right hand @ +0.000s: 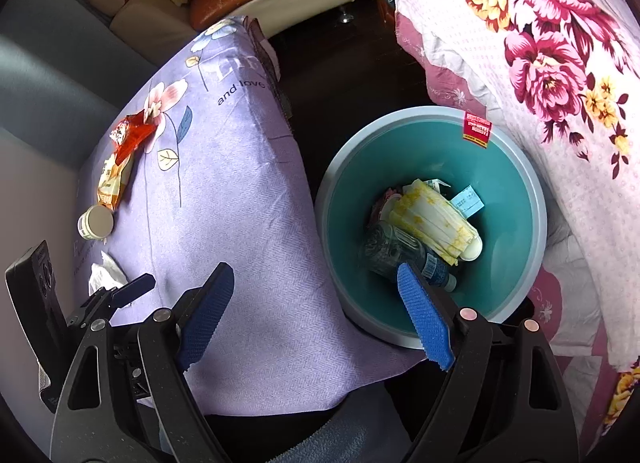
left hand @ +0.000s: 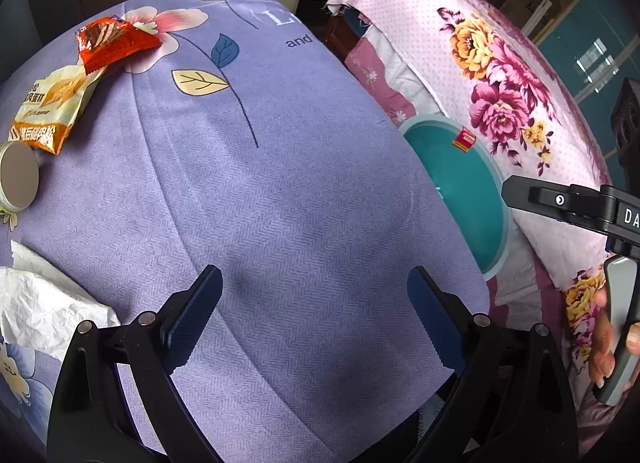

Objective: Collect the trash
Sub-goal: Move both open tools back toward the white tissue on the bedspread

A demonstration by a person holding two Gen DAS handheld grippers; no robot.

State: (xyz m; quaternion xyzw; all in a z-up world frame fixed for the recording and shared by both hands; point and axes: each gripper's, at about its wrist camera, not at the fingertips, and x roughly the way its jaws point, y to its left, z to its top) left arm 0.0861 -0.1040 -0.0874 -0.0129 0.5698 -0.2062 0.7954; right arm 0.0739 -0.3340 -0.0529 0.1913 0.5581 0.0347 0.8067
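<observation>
The left hand-held gripper [left hand: 314, 319] hangs over the purple floral cloth [left hand: 280, 203] that covers the bench, its blue-padded jaws spread wide with nothing between them. The right hand-held gripper [right hand: 316, 315] is likewise wide open and empty; its left finger lies over the cloth's edge and its right finger over the near rim of the teal trash bin [right hand: 348, 199].

Four pieces of trash lie on the cloth along the side away from the bin. A red snack wrapper [left hand: 114, 43] sits farthest from the grippers, overlapping the top of a yellow-and-orange snack packet [left hand: 54, 107]. Just beside the packet's lower end is a small round tin with a plain lid [left hand: 18, 177]. Nearer the left hand-held gripper, at the frame's left edge, lies a crumpled white tissue [left hand: 40, 307].

The bin stands on the floor between the bench and a bed draped in a pink floral sheet [right hand: 560, 75]. A red sticker [right hand: 476, 129] is on its inner wall near the rim. At the bottom lie a yellow-and-white folded wrapper [right hand: 436, 219], a crushed clear plastic bottle [right hand: 396, 251], a light blue slip [right hand: 466, 201] and other scraps too jumbled to identify.

In the left wrist view, the person's fingers [left hand: 604, 351] wrap the right gripper's grey handle.
</observation>
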